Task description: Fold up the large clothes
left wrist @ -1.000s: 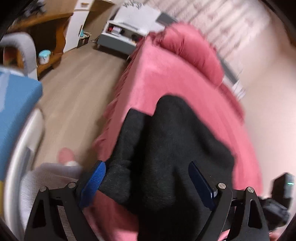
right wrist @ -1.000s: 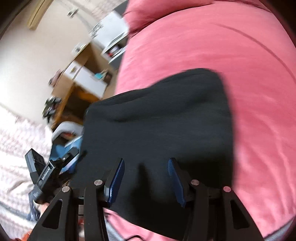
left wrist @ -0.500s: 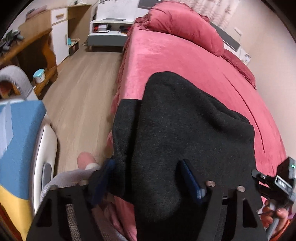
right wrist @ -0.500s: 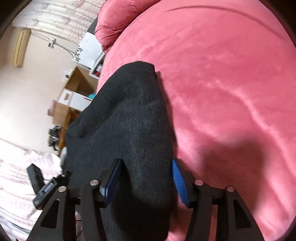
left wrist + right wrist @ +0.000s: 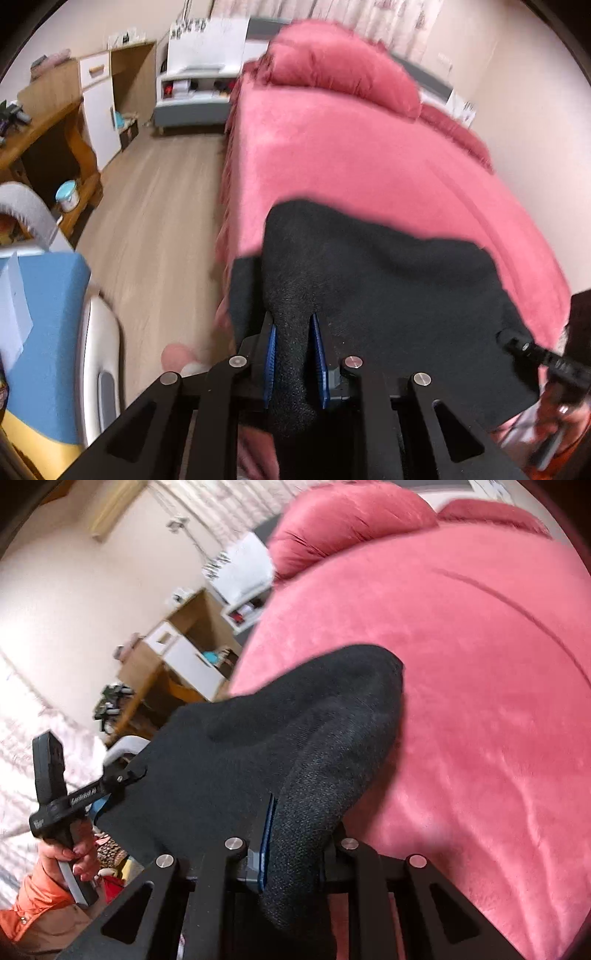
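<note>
A large black knit garment (image 5: 388, 295) lies at the near end of a pink bed (image 5: 351, 158), one edge hanging over the bed's left side. My left gripper (image 5: 293, 332) is shut on a bunched fold of its near left edge. My right gripper (image 5: 295, 819) is shut on a thick fold of the garment (image 5: 295, 731) at its near right edge, beside bare pink bedspread (image 5: 480, 701). The left gripper's handle and the hand that holds it (image 5: 62, 812) show at the left of the right wrist view.
Pink pillows (image 5: 340, 74) lie at the head of the bed. Wooden floor (image 5: 159, 206) runs along its left side, with a wooden desk (image 5: 48, 129), a white cabinet (image 5: 99, 107) and a low white shelf (image 5: 199, 92). A blue and white chair (image 5: 48, 325) stands near left.
Both grippers were open around the garment's near edge and have shut on folds of it. The garment's near edge is now bunched up and lifted between them.
</note>
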`<action>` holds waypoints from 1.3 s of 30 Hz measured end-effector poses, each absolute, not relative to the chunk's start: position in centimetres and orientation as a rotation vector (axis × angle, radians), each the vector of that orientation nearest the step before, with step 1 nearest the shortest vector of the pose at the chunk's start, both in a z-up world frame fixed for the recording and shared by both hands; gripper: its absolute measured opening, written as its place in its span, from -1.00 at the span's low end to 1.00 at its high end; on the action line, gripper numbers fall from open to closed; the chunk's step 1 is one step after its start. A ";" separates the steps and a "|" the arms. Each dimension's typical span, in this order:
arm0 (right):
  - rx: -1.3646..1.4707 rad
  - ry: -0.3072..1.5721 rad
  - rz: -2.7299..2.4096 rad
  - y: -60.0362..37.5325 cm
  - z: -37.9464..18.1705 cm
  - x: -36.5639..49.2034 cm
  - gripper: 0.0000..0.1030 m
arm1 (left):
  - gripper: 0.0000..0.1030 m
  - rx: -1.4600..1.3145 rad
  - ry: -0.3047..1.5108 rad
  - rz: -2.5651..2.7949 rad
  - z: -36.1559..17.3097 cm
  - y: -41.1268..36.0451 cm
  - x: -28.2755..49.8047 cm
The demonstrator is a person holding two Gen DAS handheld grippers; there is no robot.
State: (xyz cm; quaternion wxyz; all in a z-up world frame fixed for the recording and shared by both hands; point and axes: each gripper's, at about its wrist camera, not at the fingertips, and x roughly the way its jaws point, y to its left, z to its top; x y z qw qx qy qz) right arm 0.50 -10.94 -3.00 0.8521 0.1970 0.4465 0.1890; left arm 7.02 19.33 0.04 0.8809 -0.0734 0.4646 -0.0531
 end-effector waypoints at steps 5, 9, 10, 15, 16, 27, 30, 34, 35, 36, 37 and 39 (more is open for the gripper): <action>0.605 1.046 0.376 -13.8 -8.6 0.6 0.05 | -0.39 -0.005 0.947 -0.059 -2.1 17.5 6.7; 0.598 1.024 0.289 -14.8 -7.1 0.4 0.06 | 0.09 0.004 0.916 0.004 -1.1 17.9 6.2; 0.523 0.959 0.264 -14.6 -5.3 0.0 0.04 | 0.08 -0.002 0.895 0.004 -0.8 17.9 5.8; 0.218 0.825 0.475 -9.9 0.9 1.5 -0.37 | 0.26 0.050 0.822 0.007 -0.2 16.7 4.4; 0.168 0.841 0.520 -8.5 1.2 2.4 -0.42 | 0.26 0.061 0.831 0.002 -0.4 16.4 4.4; -0.046 1.047 0.621 1.9 -4.0 13.4 -0.93 | 0.53 0.000 0.908 -0.006 -3.0 17.4 5.3; 0.016 1.008 0.533 1.4 -4.9 15.2 -1.00 | 0.71 -0.064 0.921 0.007 -3.5 18.1 5.7; -0.056 0.965 0.519 2.3 -5.5 15.1 -1.00 | 0.83 -0.131 0.943 0.008 -3.8 18.7 6.3; -0.043 0.963 0.525 2.1 -5.5 15.1 -0.99 | 0.83 -0.138 0.944 0.006 -3.7 18.7 6.4; -0.022 0.961 0.530 1.8 -4.7 14.9 -0.94 | 0.83 -0.141 0.945 0.007 -3.3 18.8 6.5; 0.009 0.958 0.524 1.2 -4.0 14.5 -0.83 | 0.83 -0.137 0.943 0.011 -3.0 18.8 6.4; 0.037 0.937 0.505 0.1 -2.9 13.1 -0.51 | 0.82 -0.096 0.921 0.030 -2.0 18.6 6.2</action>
